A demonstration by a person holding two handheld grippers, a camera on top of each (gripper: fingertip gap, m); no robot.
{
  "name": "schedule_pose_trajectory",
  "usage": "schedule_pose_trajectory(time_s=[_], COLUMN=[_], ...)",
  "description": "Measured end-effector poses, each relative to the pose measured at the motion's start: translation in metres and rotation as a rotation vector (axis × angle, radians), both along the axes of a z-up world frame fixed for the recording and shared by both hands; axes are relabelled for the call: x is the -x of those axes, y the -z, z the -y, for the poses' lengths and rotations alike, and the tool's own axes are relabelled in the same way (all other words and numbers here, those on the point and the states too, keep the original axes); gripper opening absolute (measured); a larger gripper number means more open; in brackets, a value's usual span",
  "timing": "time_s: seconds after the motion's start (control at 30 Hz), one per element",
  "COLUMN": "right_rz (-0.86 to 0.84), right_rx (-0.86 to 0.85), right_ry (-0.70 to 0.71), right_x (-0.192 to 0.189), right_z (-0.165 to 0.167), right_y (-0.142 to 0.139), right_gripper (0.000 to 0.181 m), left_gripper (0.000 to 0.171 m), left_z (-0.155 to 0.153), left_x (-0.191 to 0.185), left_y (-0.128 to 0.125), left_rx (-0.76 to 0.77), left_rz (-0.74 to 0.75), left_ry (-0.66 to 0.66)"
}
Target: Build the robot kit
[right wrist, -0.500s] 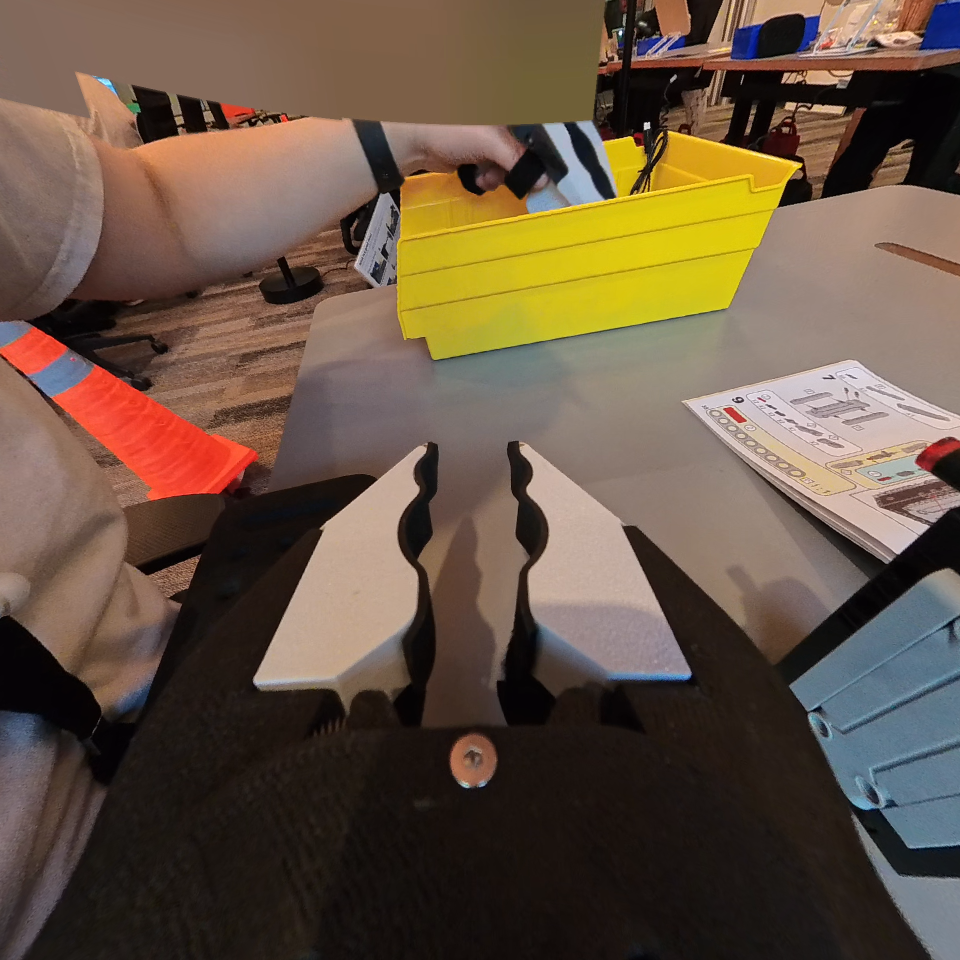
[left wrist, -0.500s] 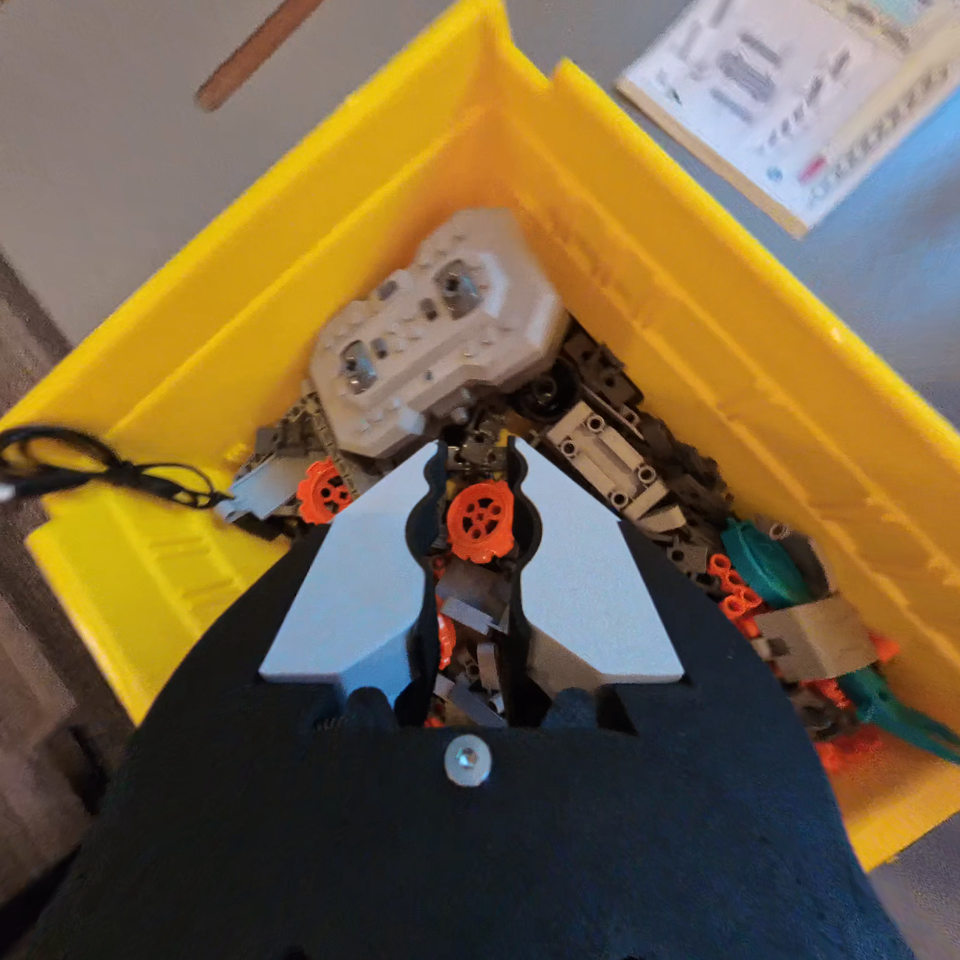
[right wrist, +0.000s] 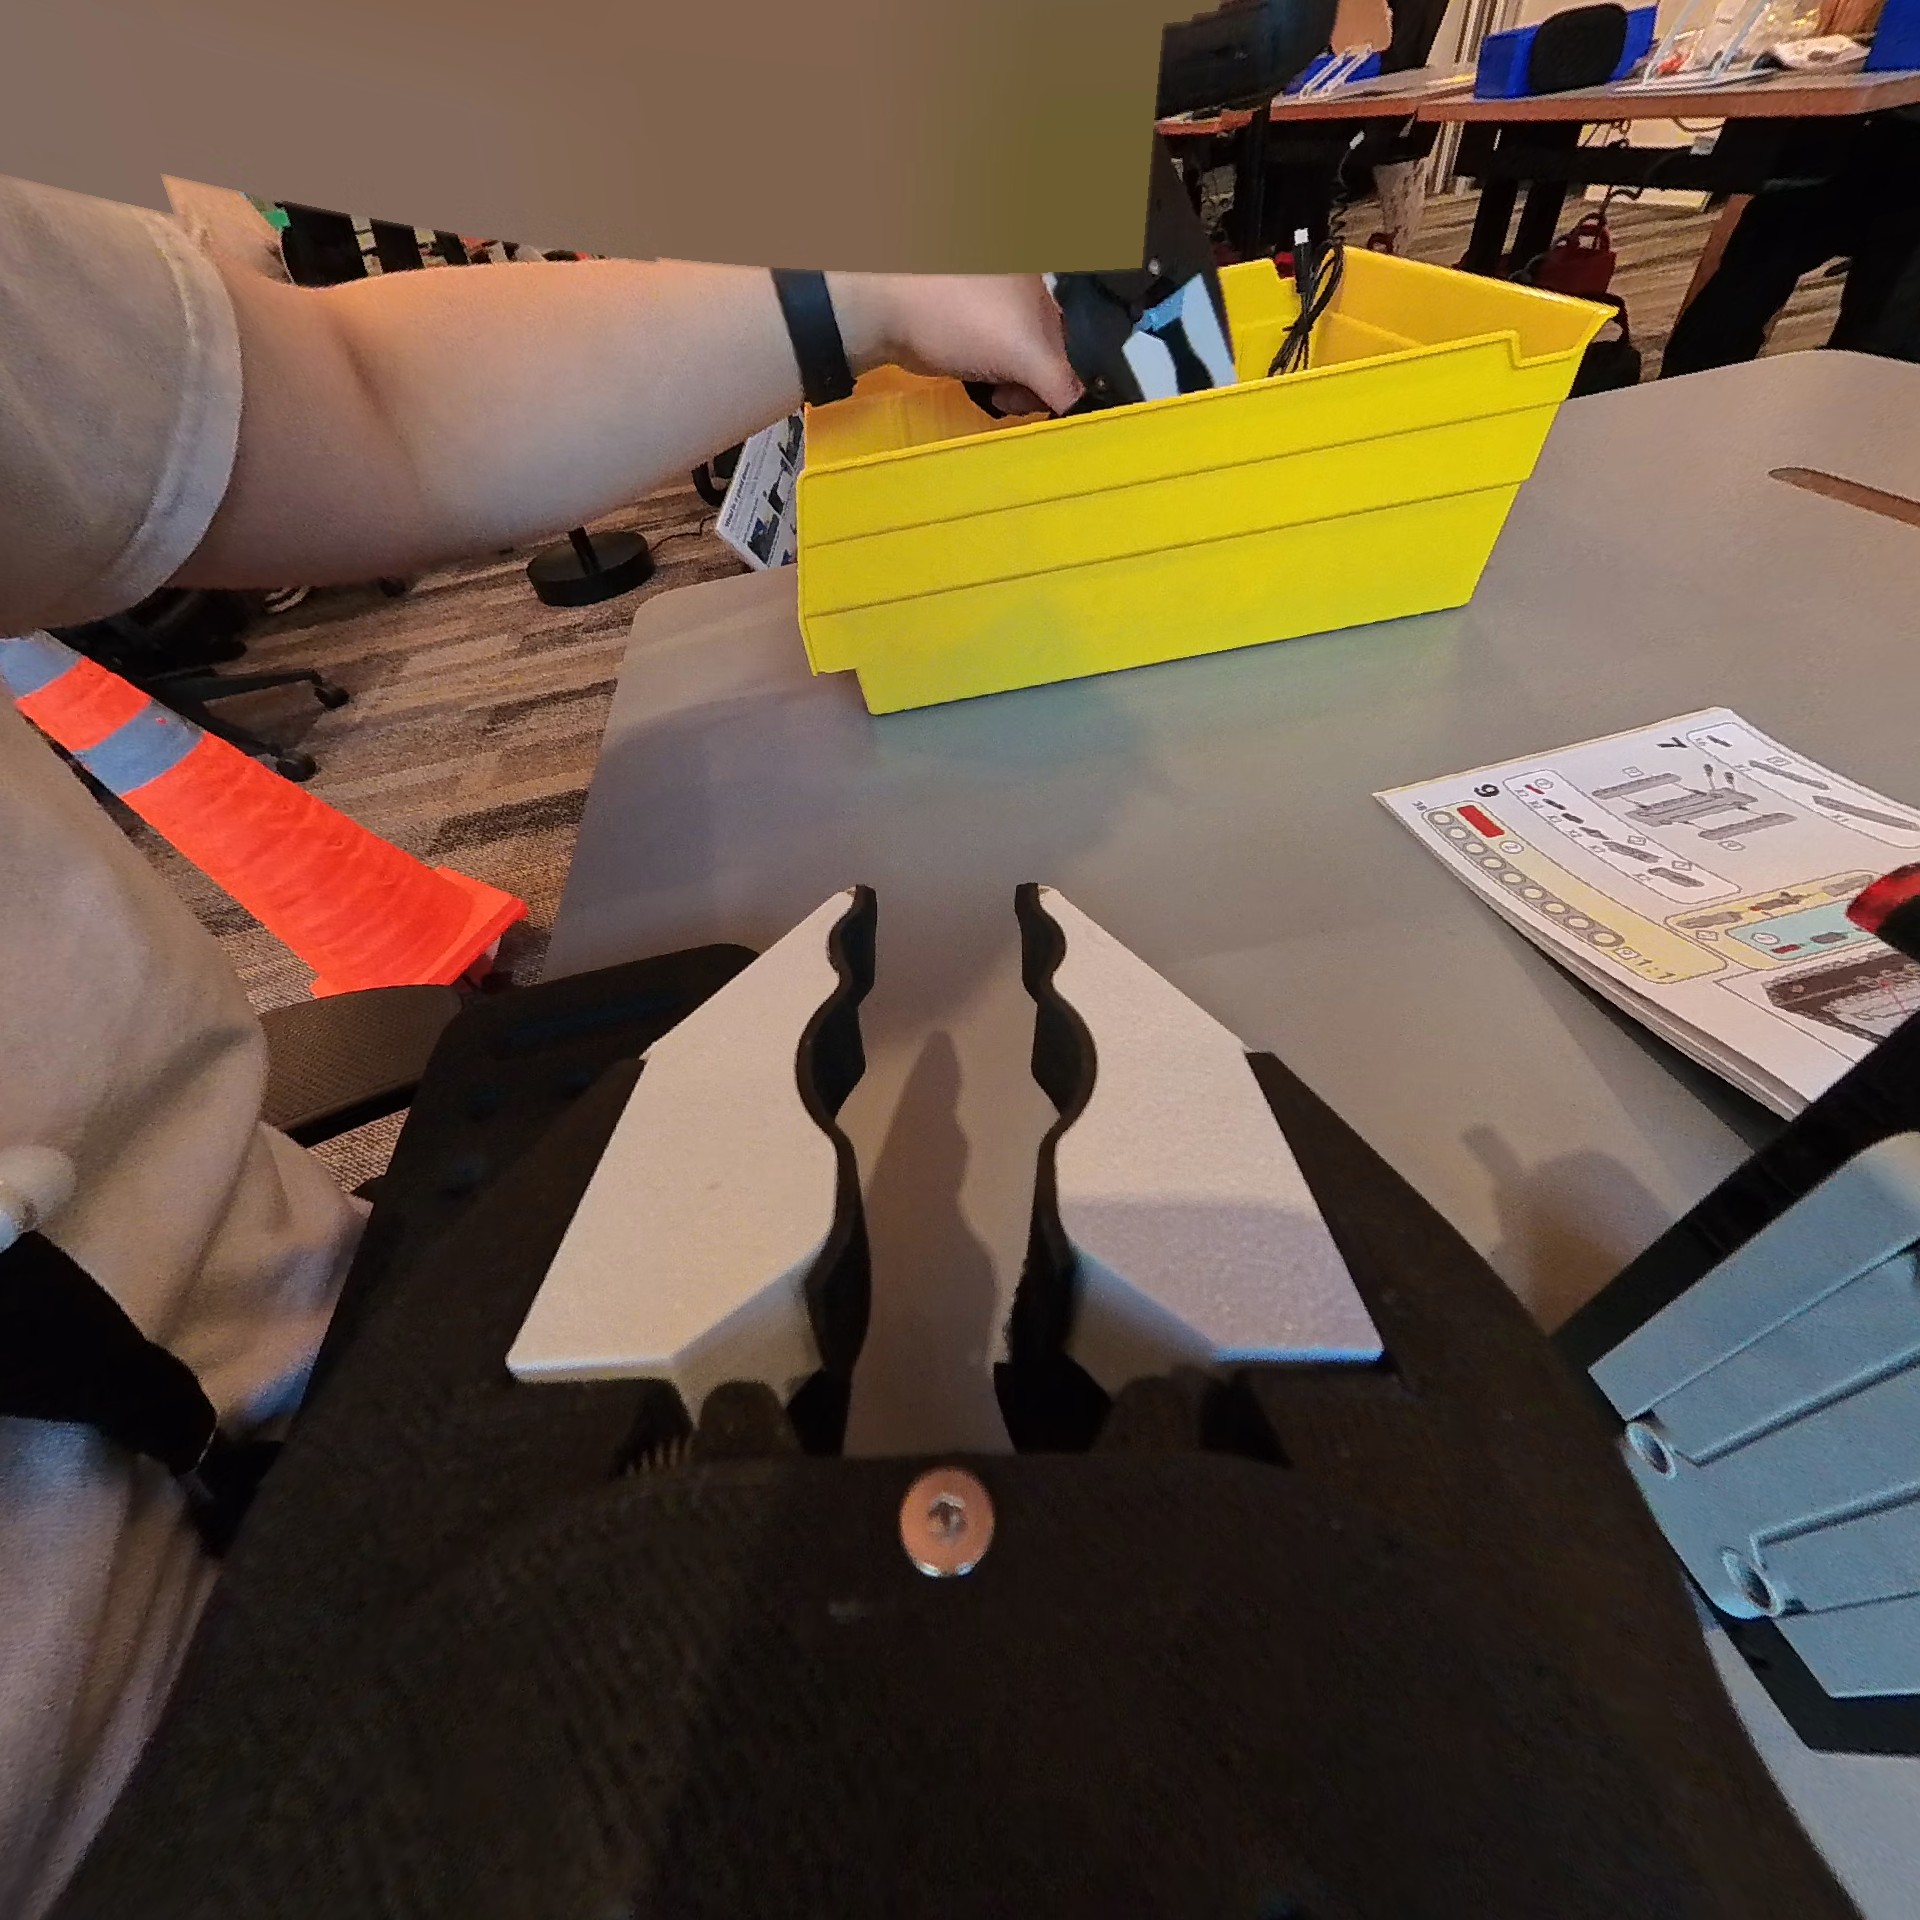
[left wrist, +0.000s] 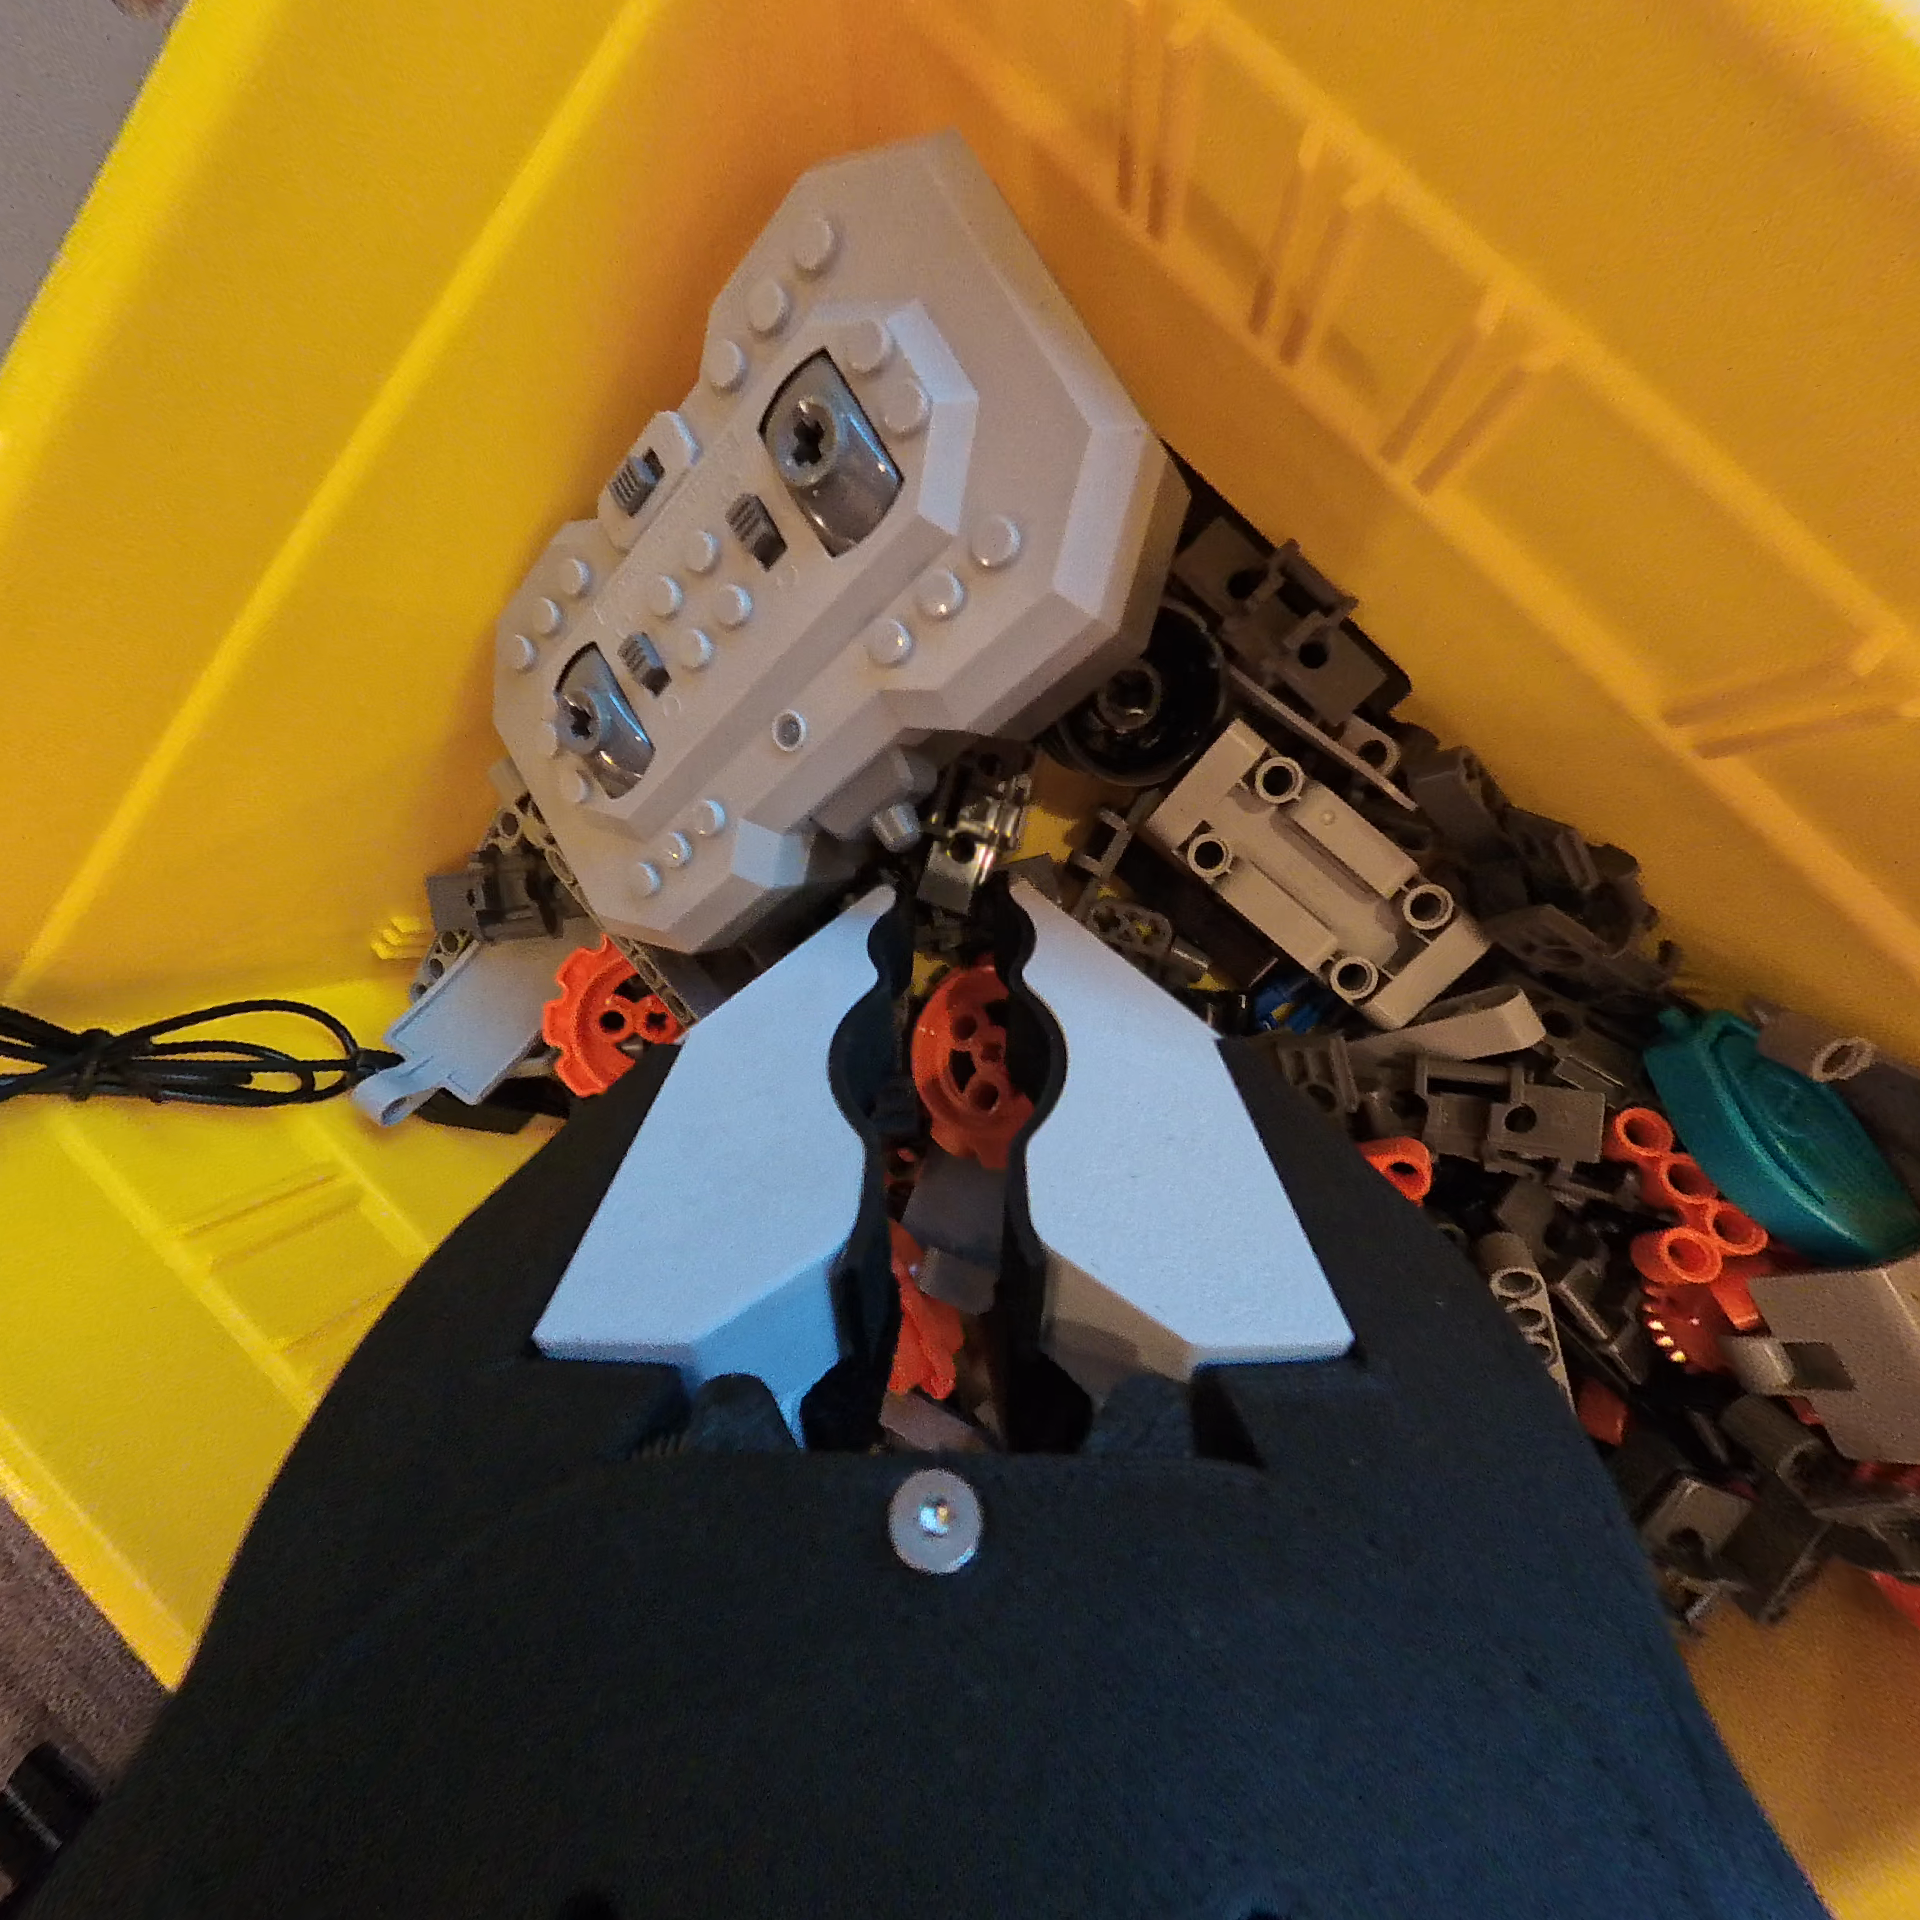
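My left gripper (left wrist: 953, 904) is open and reaches down into a yellow bin (left wrist: 312, 416) of loose building pieces. An orange wheel (left wrist: 971, 1070) lies between its fingers; I cannot tell if they touch it. A large grey studded box (left wrist: 821, 551) lies just beyond the tips. A second orange gear (left wrist: 603, 1023) lies to the left. My right gripper (right wrist: 945, 899) is open and empty above the grey table (right wrist: 1195, 810). The right wrist view shows the bin (right wrist: 1143, 540) farther off, with a person's arm (right wrist: 499, 405) holding the left gripper (right wrist: 1153, 332) inside it.
A grey holed plate (left wrist: 1309, 873), a teal piece (left wrist: 1777, 1132) and small orange and dark grey parts fill the bin's right side. A black cord (left wrist: 177, 1049) hangs over its left rim. An instruction booklet (right wrist: 1683, 873) and a grey block (right wrist: 1766, 1434) lie at the right. An orange cone (right wrist: 270, 842) lies on the floor. The left gripper's tips are roughly 35 cm from the right gripper's. From my left tips it is roughly 12 cm to the teal piece (left wrist: 1777, 1132); from my right, 25 cm.
My left gripper has moved deeper into the bin, closer to the pieces, still over the orange wheel. My right gripper has stayed in place.
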State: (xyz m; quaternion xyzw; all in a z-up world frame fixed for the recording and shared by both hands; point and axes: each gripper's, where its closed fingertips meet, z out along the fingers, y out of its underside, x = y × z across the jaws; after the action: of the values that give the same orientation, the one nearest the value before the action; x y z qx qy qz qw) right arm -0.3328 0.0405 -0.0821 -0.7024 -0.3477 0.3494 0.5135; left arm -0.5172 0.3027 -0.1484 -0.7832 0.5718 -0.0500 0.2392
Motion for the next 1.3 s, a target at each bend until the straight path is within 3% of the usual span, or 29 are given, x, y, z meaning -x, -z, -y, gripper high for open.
schedule_pose_trajectory(time_s=[0.2,0.53,0.83,0.93,1.13,1.3], right_rz=[-0.002,0.001,0.006,0.011,0.012,0.012], right_rx=[0.002,0.013,0.023,0.024,0.023,0.015], right_ry=[-0.001,-0.011,-0.018,-0.020,-0.023,-0.027], right_x=[0.000,0.002,0.003,0.004,0.004,0.004], right_z=[0.000,0.002,0.002,0.003,0.003,0.006], right_y=[0.000,0.001,0.003,0.004,0.004,0.002], right_gripper=[0.027,0.027,0.027,0.027,0.027,0.027], left_gripper=[0.012,0.012,0.011,0.012,0.011,0.010], left_z=[0.006,0.027,0.054,0.074,0.135,0.155], left_x=[0.008,0.019,0.009,-0.006,-0.012,0.005], left_y=[-0.012,-0.044,-0.076,-0.103,-0.180,-0.219], left_rx=[0.009,0.109,0.373,0.472,0.552,0.605], left_rz=[0.050,0.339,0.686,0.844,1.186,1.398], left_ry=[-0.048,-0.198,-0.301,-0.203,0.205,0.340])
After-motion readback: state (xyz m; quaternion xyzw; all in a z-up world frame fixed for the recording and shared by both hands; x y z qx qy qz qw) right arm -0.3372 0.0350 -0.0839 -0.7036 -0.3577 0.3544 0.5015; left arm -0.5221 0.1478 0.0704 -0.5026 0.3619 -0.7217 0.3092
